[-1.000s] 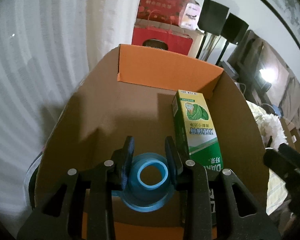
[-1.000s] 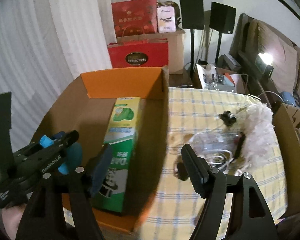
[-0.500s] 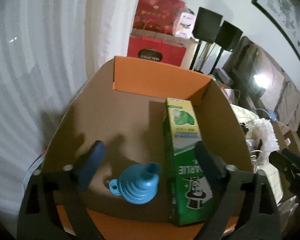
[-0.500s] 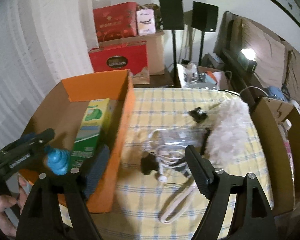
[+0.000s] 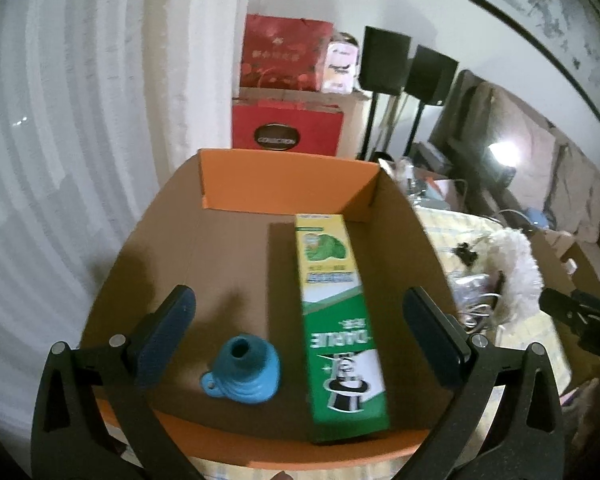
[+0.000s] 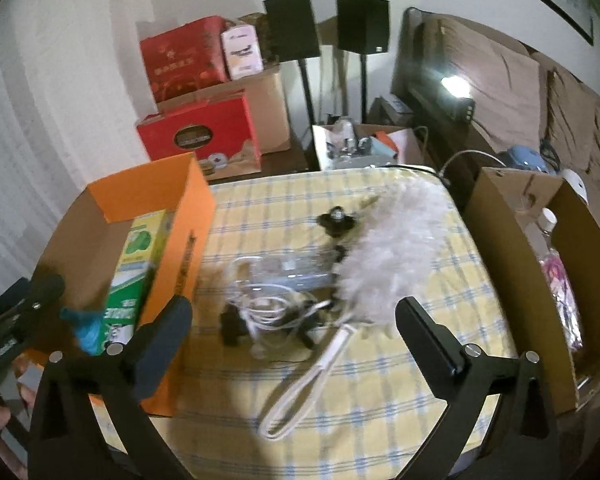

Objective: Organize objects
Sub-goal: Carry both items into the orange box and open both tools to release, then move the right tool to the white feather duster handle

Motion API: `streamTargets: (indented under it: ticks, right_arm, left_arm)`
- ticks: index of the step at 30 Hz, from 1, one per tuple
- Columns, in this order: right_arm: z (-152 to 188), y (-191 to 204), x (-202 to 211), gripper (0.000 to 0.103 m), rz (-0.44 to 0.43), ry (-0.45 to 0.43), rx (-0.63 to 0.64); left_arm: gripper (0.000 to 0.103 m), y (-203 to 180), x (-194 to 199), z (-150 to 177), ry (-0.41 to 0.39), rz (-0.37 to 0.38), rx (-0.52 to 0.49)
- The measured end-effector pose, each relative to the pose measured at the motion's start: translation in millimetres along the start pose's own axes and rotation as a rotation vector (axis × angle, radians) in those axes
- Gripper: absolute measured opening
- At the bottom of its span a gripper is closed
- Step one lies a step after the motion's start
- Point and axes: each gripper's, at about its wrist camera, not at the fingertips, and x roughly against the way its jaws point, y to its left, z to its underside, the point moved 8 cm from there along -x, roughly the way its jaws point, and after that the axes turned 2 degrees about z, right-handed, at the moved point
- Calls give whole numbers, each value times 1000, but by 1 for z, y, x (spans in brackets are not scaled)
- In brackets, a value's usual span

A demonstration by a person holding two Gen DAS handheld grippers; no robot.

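Observation:
An orange cardboard box (image 5: 288, 178) stands open at the table's left. In it lie a blue funnel (image 5: 245, 368) near the front and a long green and yellow carton (image 5: 336, 312) to its right. My left gripper (image 5: 300, 340) is open and empty, above the box's front part, over the funnel. My right gripper (image 6: 294, 340) is open and empty above the checked tablecloth (image 6: 380, 392). Ahead of it lie a white fluffy duster (image 6: 392, 256) with a loop handle, a tangle of white cables (image 6: 268, 312) and a black knob (image 6: 336, 220). The box (image 6: 192, 240) shows at the left there.
A brown cardboard box (image 6: 512, 264) with a bottle stands at the table's right edge. Red gift boxes (image 6: 198, 132), speakers on stands (image 6: 292, 28) and a sofa lie beyond the table. A white curtain (image 5: 60, 120) hangs at the left.
My left gripper opened and let the blue funnel go into the orange box, then pulled back and up. My right gripper swung right, from the box towards the duster and cables.

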Motion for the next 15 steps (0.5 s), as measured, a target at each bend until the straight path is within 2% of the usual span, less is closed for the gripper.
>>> streamTargets:
  ticks: [10,15]
  right_arm:
    - [-4,-52,8,103,58,-11,-52]
    - [-3,-78,10,103,86,-13,-66]
  left_arm:
    - [103,-46,18,-1,-35,61,-41]
    - [103,-73,26,0,-26,138,-49]
